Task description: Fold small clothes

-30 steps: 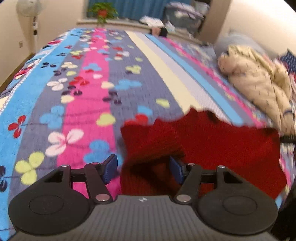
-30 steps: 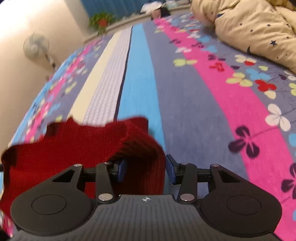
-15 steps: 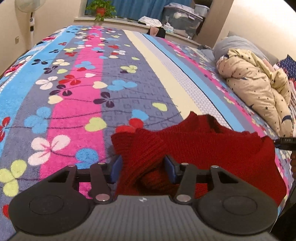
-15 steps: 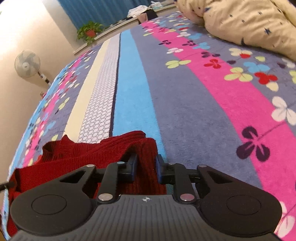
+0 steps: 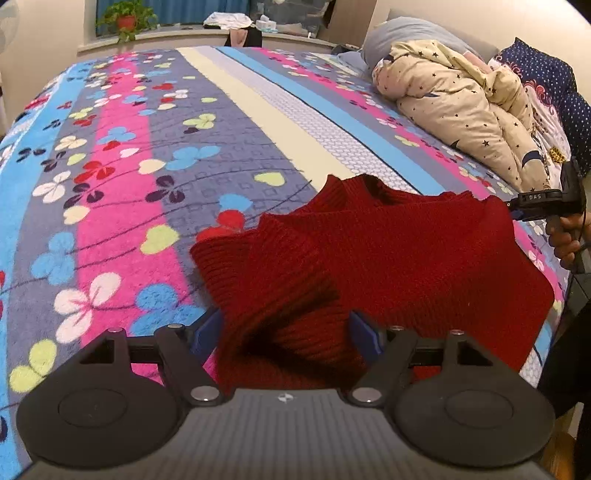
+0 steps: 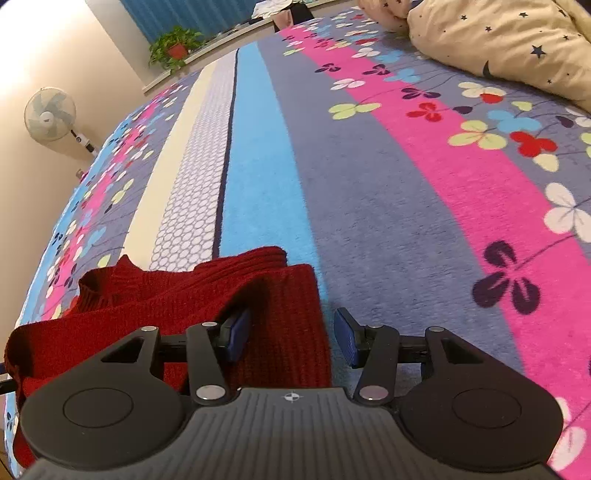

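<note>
A dark red knitted sweater lies on the striped, flowered bedspread, collar pointing away and one sleeve folded across its front. My left gripper straddles the sleeve's ribbed cuff at the near left edge; its jaws are opening and the blue pads stand off the knit. In the right wrist view the sweater's right edge lies between the jaws of my right gripper, which are also opening, with a gap at the right pad. A hand holds that right gripper at the garment's far right corner.
A bundled beige star-print quilt and pillows lie at the bed's right side. A potted plant stands on the window sill beyond the bed. A standing fan is by the left wall.
The sweater, held raised a second ago, now lies flat on the bed. Both grippers closed on its edges half a second ago and have since opened off the knit.
</note>
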Demonstrator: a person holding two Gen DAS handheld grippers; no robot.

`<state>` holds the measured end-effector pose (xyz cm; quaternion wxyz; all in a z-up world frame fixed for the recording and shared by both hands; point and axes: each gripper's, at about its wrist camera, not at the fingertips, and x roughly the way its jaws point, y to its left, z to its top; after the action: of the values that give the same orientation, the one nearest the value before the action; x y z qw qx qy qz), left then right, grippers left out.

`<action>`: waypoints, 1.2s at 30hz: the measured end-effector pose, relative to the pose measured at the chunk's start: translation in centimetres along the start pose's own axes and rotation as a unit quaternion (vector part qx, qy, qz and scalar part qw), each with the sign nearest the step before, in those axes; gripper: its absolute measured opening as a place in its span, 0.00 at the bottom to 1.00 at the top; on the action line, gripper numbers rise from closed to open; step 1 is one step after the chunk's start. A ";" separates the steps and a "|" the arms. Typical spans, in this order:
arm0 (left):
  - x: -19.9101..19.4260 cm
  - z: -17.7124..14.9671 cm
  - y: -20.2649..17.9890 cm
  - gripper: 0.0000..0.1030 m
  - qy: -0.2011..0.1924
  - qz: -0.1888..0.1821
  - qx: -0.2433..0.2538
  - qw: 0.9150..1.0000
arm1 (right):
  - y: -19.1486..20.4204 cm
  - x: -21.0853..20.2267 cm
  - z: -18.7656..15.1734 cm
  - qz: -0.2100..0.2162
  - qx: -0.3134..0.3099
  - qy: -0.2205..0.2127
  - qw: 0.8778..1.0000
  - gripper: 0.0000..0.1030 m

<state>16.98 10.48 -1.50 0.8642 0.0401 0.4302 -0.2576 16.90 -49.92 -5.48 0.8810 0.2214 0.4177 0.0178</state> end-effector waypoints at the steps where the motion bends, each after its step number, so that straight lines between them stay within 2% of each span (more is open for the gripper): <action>1: 0.1 -0.2 0.3 0.77 0.007 0.005 0.000 1.000 | -0.1 -0.1 0.0 0.005 0.002 0.002 1.000 0.50; 5: 0.9 -0.8 0.6 0.77 0.030 0.029 0.013 0.999 | -0.1 0.2 -0.4 0.019 -0.007 0.031 0.999 0.52; 8: 1.5 -0.5 0.0 0.77 0.016 0.043 0.027 0.999 | 0.2 0.4 -0.7 0.017 -0.020 0.039 0.999 0.54; 13: 2.7 1.0 -0.6 0.75 -0.031 0.066 0.009 0.997 | 0.9 0.3 -0.5 0.009 -0.034 0.022 0.999 0.52; 14: 2.8 1.2 -0.7 0.67 -0.036 0.065 0.007 0.997 | 1.1 0.2 -0.4 0.009 -0.038 0.013 0.999 0.43; 15: 3.0 1.4 -0.7 0.54 -0.040 0.064 0.003 0.997 | 1.2 0.0 -0.3 0.010 -0.040 0.005 0.999 0.31; 16: 3.2 1.5 -0.5 0.43 -0.038 0.061 -0.002 0.997 | 1.2 -0.2 -0.2 0.010 -0.039 -0.001 0.999 0.25; 17: 3.2 1.7 -0.4 0.23 -0.035 0.061 -0.005 0.997 | 1.1 -0.3 -0.1 0.011 -0.037 -0.007 0.999 0.14; 19: 2.6 2.1 0.3 0.11 -0.051 0.067 -0.021 0.996 | 1.0 -0.8 0.2 0.016 -0.036 -0.026 0.999 0.13; 21: 0.8 2.6 1.7 0.09 -0.108 0.075 -0.076 0.988 | 1.0 -1.7 0.6 0.025 -0.032 -0.062 0.997 0.12; 23: -0.8 2.7 3.6 0.08 -0.156 0.074 -0.151 0.973 | 1.2 -3.1 1.0 0.044 -0.020 -0.115 0.992 0.12; 24: -0.8 2.6 4.3 0.08 -0.159 0.078 -0.178 0.968 | 1.3 -3.8 1.1 0.054 -0.018 -0.140 0.988 0.11; 26: 0.3 2.4 4.8 0.08 -0.125 0.099 -0.191 0.968 | 1.8 -4.2 1.2 0.057 -0.018 -0.169 0.984 0.11; 28: 1.9 2.2 4.9 0.08 -0.080 0.134 -0.187 0.970 | 1.4 -2.6 1.4 0.024 -0.001 -0.134 0.991 0.11; 31: 2.3 2.0 5.5 0.08 -0.069 0.129 -0.211 0.966 | -0.1 1.1 1.4 -0.035 0.044 -0.039 0.998 0.12; 32: 2.1 1.9 5.8 0.08 -0.072 0.126 -0.216 0.966 | -0.3 1.6 1.3 -0.038 0.053 -0.027 0.998 0.12; 36: 2.3 1.8 6.4 0.11 -0.064 0.114 -0.240 0.962 | 0.5 1.7 1.4 -0.045 0.030 -0.036 0.998 0.13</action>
<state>22.47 14.61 -3.10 0.8978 -0.1359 0.4161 -0.0486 19.10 -49.61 -5.72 0.8881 0.2294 0.3959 -0.0422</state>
